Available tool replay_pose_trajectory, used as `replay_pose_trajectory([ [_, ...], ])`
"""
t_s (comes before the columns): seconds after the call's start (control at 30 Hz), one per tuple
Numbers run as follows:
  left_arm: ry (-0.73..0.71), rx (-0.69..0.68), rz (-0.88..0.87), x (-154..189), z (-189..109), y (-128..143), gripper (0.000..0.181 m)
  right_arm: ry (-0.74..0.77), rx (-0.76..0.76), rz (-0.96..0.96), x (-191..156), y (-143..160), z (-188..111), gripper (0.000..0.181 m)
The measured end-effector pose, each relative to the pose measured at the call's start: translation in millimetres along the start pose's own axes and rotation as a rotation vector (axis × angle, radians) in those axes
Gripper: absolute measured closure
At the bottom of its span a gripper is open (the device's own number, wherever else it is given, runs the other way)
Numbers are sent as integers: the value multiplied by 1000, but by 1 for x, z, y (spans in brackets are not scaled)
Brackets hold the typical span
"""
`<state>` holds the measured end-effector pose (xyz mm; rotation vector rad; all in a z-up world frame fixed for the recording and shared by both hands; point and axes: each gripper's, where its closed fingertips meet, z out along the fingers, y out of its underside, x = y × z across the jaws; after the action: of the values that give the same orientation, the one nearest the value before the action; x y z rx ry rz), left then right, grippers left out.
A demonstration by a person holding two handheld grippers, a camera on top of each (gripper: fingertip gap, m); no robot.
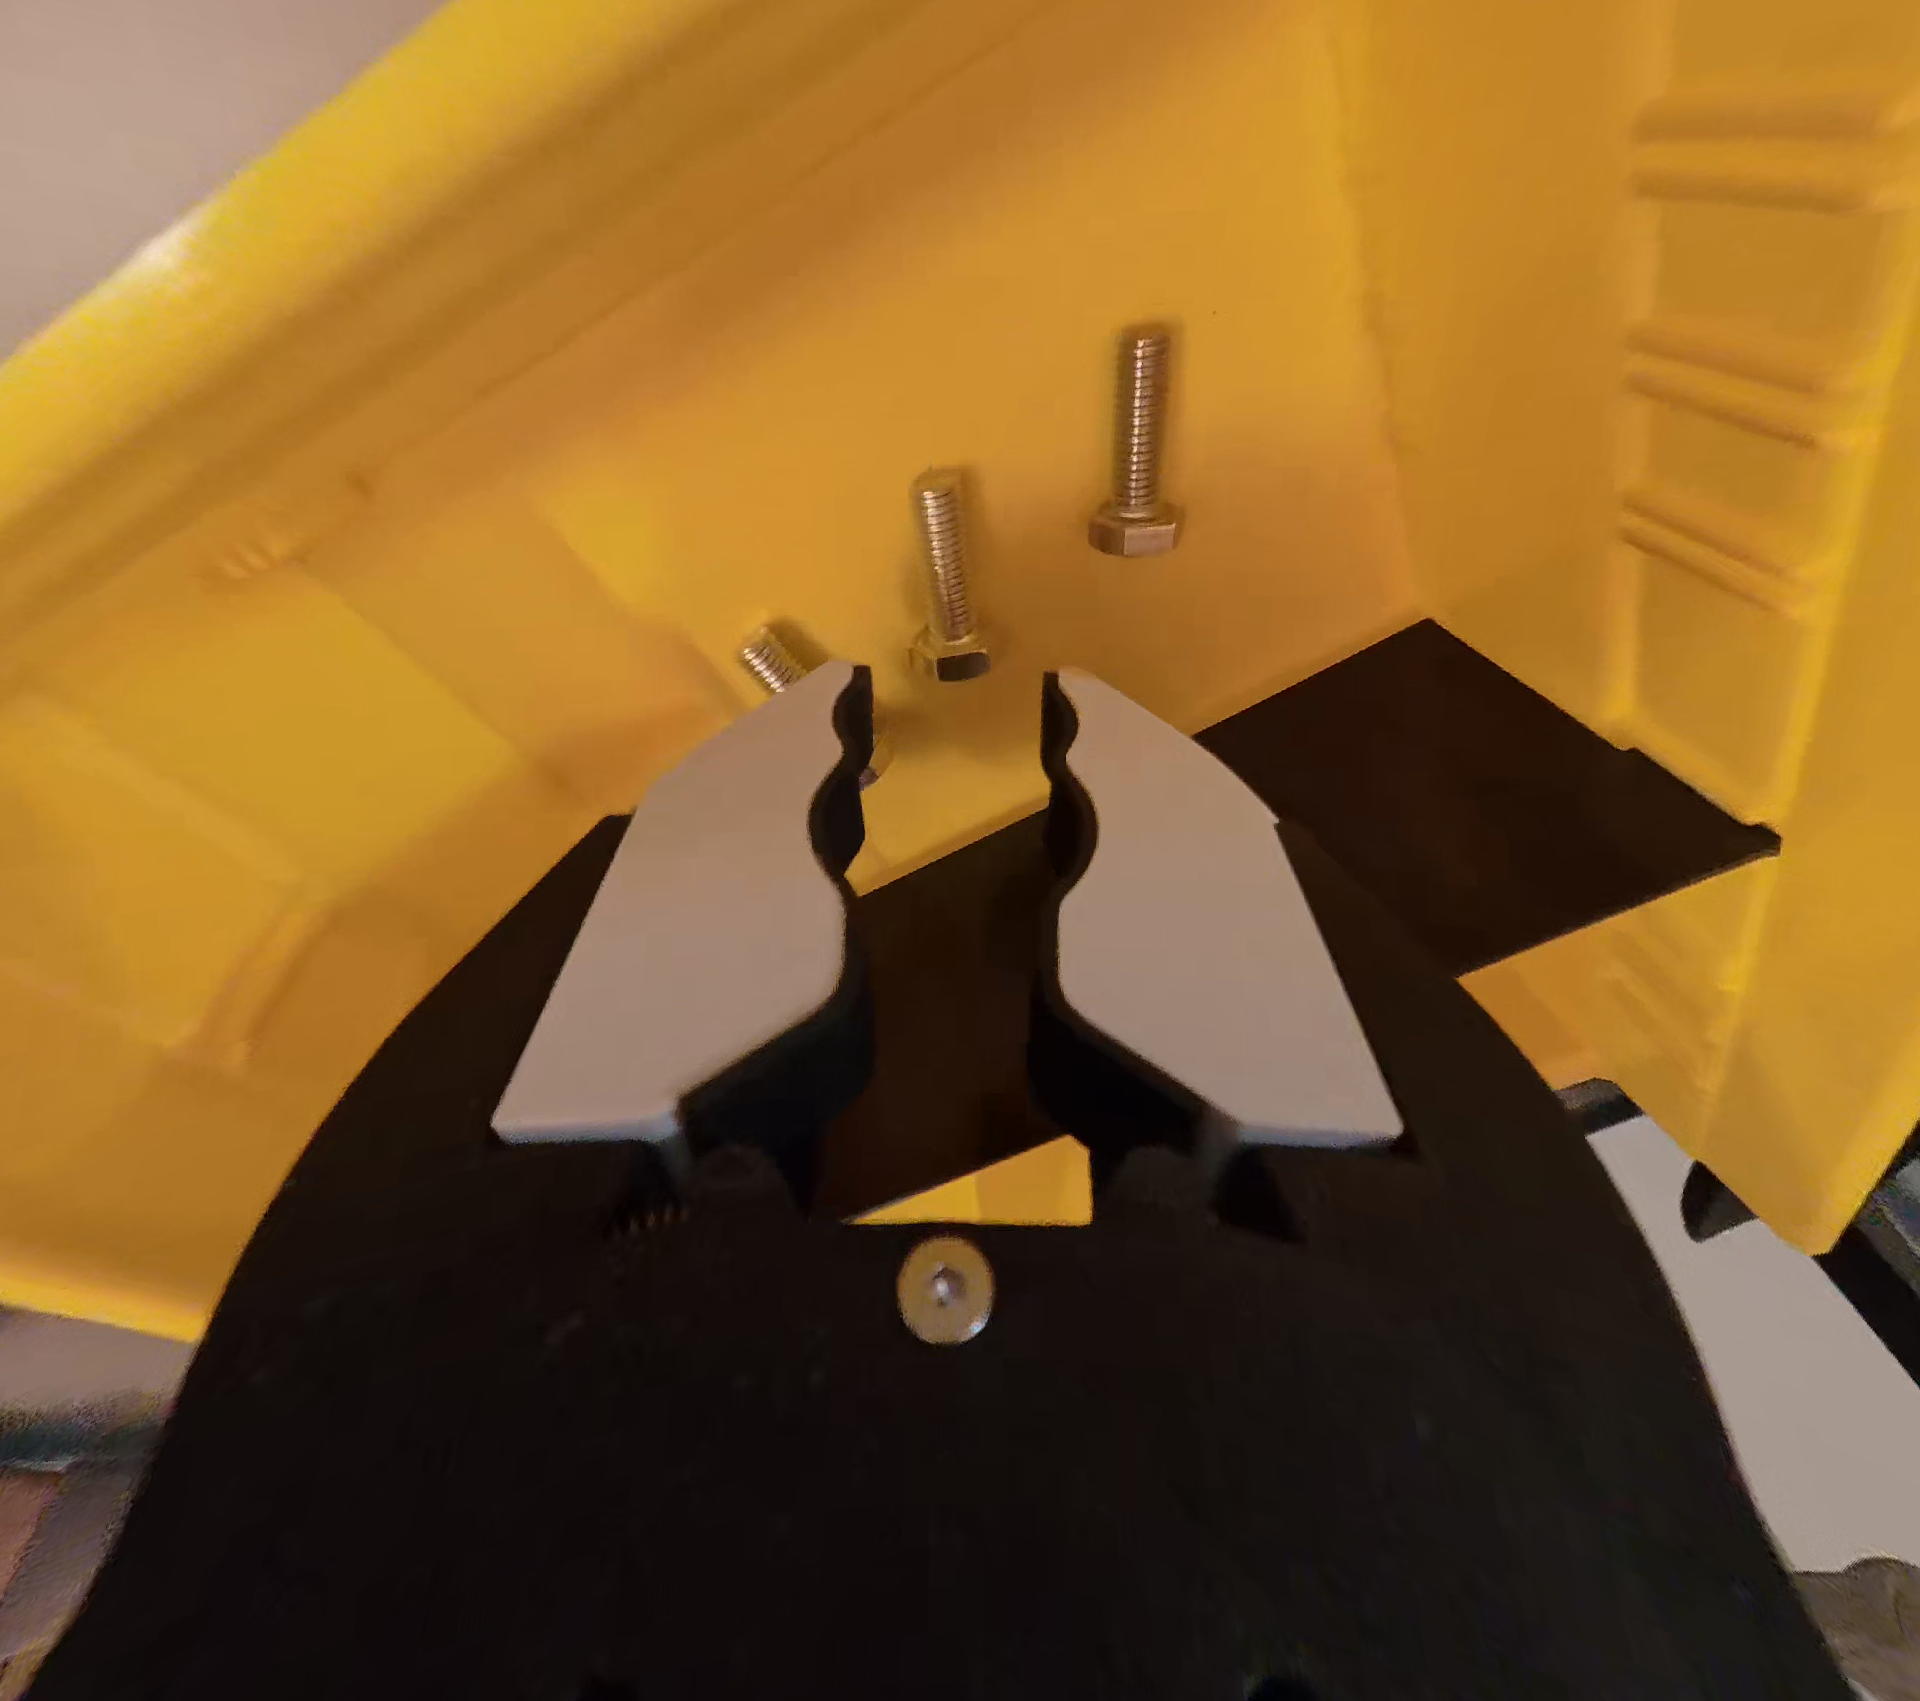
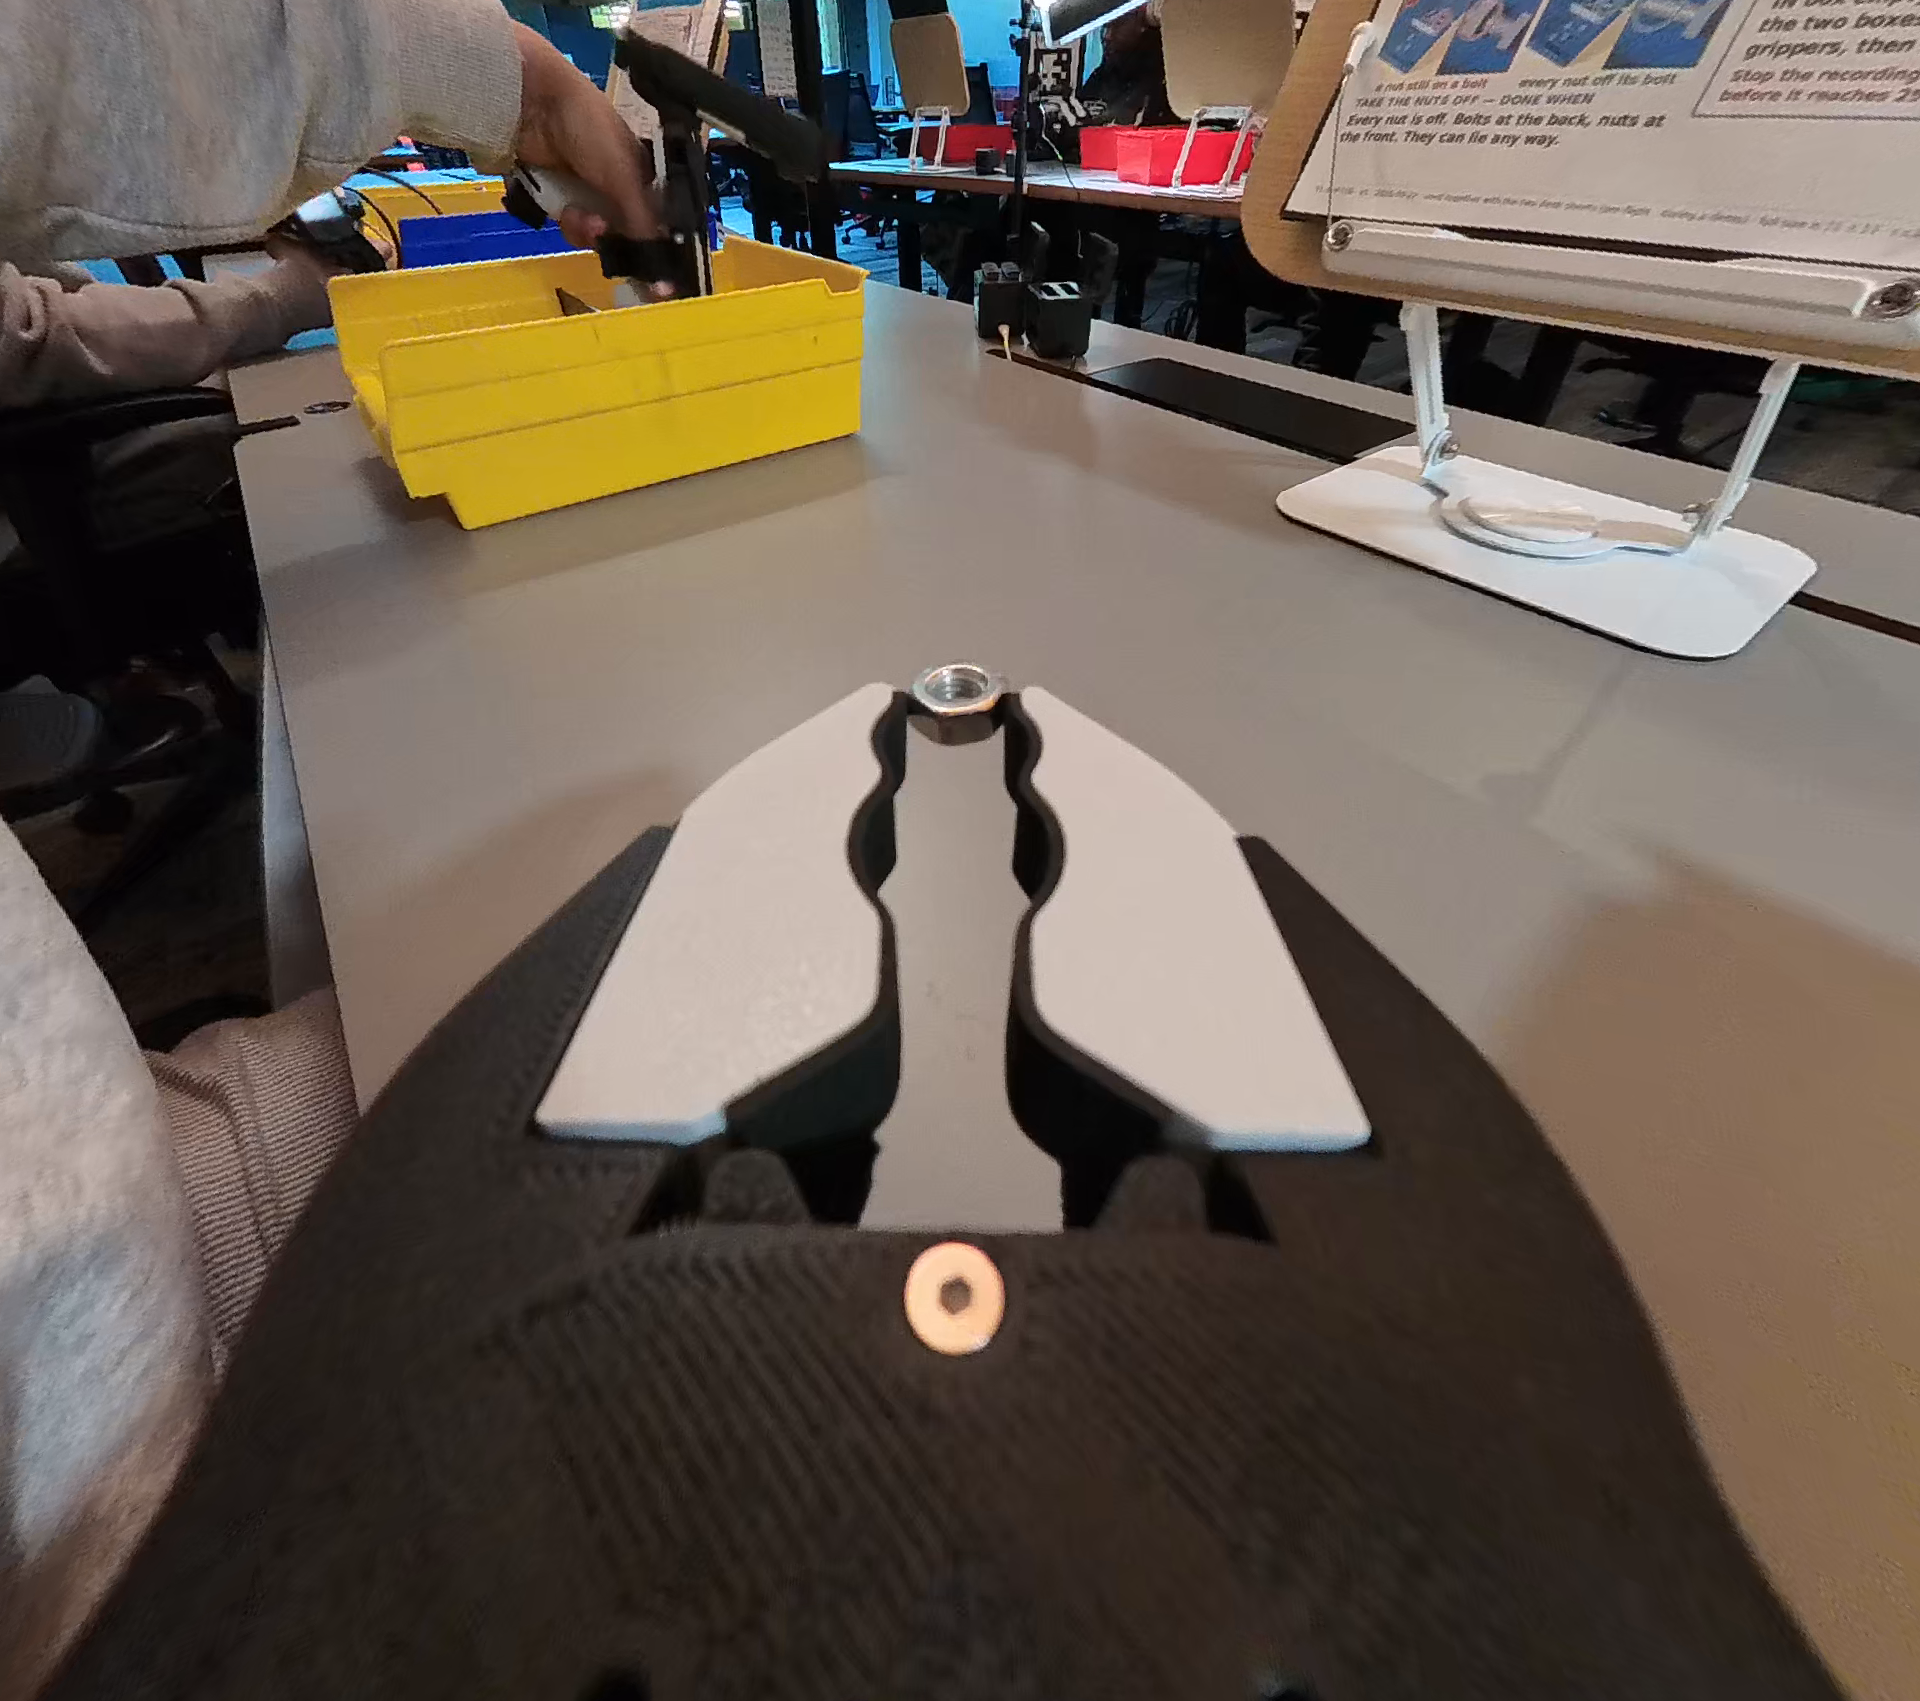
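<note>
Your left gripper (image 1: 954, 685) covers most of one bolt (image 1: 774, 659): only its threaded end shows beside the left finger. The black divider (image 1: 1455, 778) runs under both fingers, so its near part is hidden. From the right wrist view, the yellow bin (image 2: 623, 394) walls hide your left gripper's (image 2: 665, 280) tips. The instruction board (image 2: 1621, 20) is cut off at the top and right edges.

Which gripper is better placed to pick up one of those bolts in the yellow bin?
Left. The left gripper is open inside the yellow bin, just short of a bolt. The right gripper holds a nut.
</note>
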<state>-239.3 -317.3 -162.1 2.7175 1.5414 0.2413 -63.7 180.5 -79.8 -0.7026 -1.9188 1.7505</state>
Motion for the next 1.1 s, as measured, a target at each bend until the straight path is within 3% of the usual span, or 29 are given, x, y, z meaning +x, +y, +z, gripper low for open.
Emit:
replay_pose_trajectory([
  [0.4,85,-40,-131,-1,16,1,146,4,5,1,2,-2,-2,164],
  [1.1,204,-12,-150,7,20,1,159,5,-7,11,4,3,1,163],
])
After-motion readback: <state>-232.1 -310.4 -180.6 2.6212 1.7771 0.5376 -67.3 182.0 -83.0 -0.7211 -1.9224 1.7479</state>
